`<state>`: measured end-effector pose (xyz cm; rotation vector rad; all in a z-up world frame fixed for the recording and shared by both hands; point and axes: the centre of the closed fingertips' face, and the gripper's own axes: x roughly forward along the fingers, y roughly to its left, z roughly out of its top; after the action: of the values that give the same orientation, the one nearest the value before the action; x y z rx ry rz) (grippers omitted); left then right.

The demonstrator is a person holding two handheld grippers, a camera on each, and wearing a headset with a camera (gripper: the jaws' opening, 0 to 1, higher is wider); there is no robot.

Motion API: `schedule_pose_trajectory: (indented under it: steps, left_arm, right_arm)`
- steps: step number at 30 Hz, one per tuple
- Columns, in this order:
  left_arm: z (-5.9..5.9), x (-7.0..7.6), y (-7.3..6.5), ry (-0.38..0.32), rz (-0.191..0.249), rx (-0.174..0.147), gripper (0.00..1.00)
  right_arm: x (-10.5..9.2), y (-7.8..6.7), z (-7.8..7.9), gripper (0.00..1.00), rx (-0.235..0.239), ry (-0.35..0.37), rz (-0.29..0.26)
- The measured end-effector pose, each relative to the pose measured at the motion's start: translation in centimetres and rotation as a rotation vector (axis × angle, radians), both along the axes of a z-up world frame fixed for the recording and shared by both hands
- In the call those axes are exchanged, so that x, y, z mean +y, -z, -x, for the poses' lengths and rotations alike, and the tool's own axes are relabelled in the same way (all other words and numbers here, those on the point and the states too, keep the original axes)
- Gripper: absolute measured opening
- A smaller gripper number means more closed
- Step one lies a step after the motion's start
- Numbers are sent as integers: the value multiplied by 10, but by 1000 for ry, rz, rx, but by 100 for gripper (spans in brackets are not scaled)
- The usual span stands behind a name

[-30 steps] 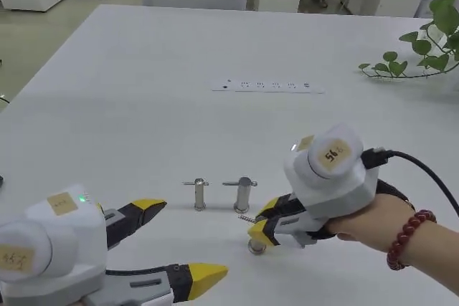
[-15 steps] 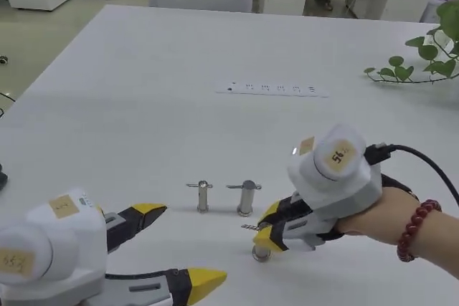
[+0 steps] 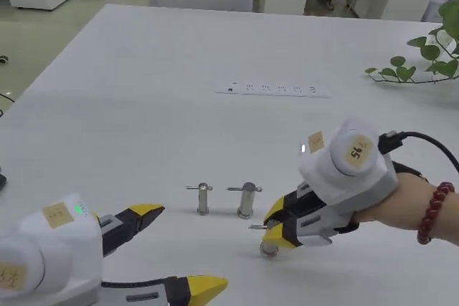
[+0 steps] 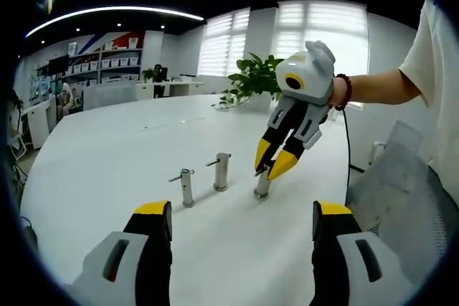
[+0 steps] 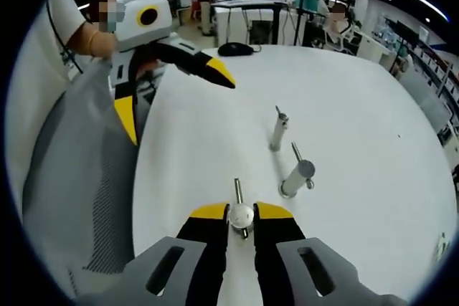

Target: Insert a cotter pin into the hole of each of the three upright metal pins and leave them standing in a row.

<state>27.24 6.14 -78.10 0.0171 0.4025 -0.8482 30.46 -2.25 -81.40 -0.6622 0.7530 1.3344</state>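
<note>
Lower left, the left tool (image 3: 191,247) hovers with its jaws wide apart. At centre of the white counter (image 3: 143,105), the left pin (image 3: 203,200) and middle pin (image 3: 246,202), short and silver, stand upright, each with a wire crosspiece through its top. Just right of them, the third pin (image 3: 269,249) stands under the right tool (image 3: 273,226), which angles down-left and stays clamped on a cotter pin (image 3: 256,227), as half a second ago.

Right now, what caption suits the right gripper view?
Right tongs hold a cotter pin at the third upright metal pin.
</note>
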Motion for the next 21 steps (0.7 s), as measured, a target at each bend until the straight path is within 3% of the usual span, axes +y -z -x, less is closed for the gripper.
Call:
schedule_pose_trajectory:
  steps: [7,21]
  left_arm:
    - [-1,2,4,-11,1,11,80]
    - [-3,2,0,-28,14,-10,82]
  right_arm:
    - [-7,2,-8,13,1,-16,25]
    - [-26,3,-29,14,12,3,29]
